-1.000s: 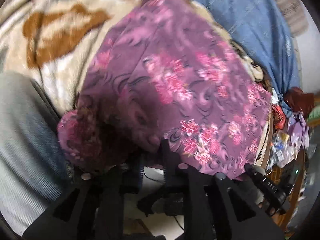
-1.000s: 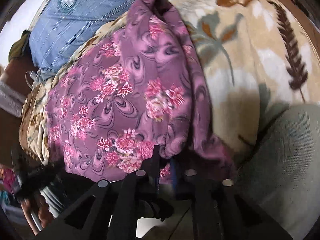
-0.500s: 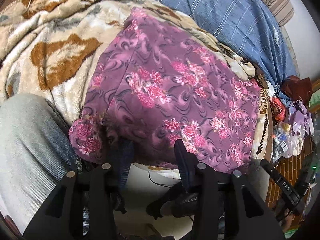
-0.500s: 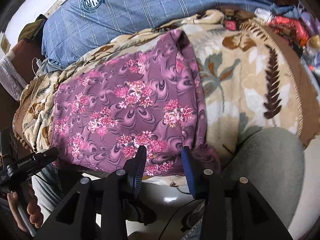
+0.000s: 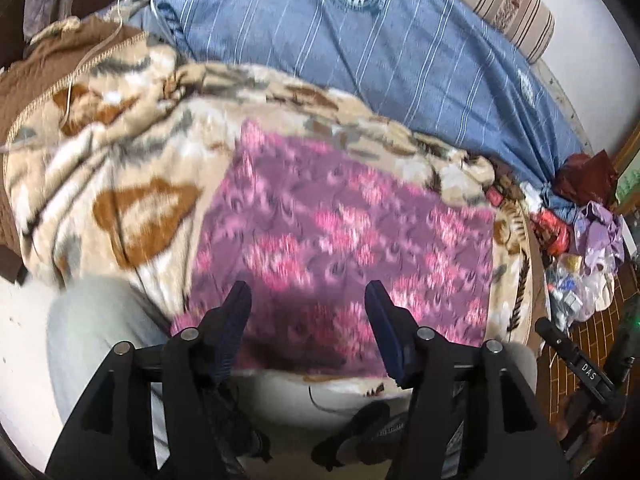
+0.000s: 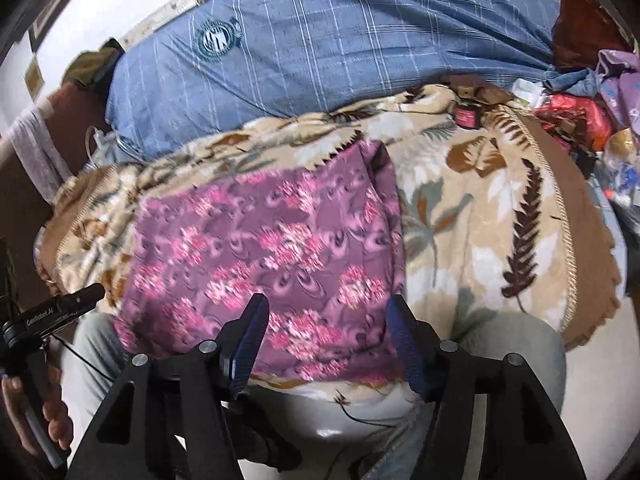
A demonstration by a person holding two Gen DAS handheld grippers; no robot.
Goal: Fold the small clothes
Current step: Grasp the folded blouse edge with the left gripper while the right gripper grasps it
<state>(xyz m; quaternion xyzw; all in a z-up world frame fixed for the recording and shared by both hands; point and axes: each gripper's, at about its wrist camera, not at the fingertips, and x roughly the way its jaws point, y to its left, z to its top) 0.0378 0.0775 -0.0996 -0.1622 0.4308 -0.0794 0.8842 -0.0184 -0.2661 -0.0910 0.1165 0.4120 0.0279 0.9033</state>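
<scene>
A purple garment with pink flowers (image 5: 344,240) lies flat on the beige leaf-patterned blanket (image 5: 120,184), its near edge hanging over the bed's front. It also shows in the right wrist view (image 6: 272,248), with a folded edge along its right side. My left gripper (image 5: 308,300) is open and empty, pulled back above the garment's near edge. My right gripper (image 6: 326,314) is open and empty, also above the near edge, toward the garment's right side.
A blue striped pillow (image 5: 380,44) lies behind the blanket. A pile of clothes and clutter (image 5: 576,232) sits at the right end of the bed. The person's grey-trousered knees (image 6: 512,352) are just below the bed edge. The left gripper's body (image 6: 52,312) shows at left.
Both grippers let go of the garment's near edge, opened wide and pulled back away from the bed. The garment now lies flat on the blanket.
</scene>
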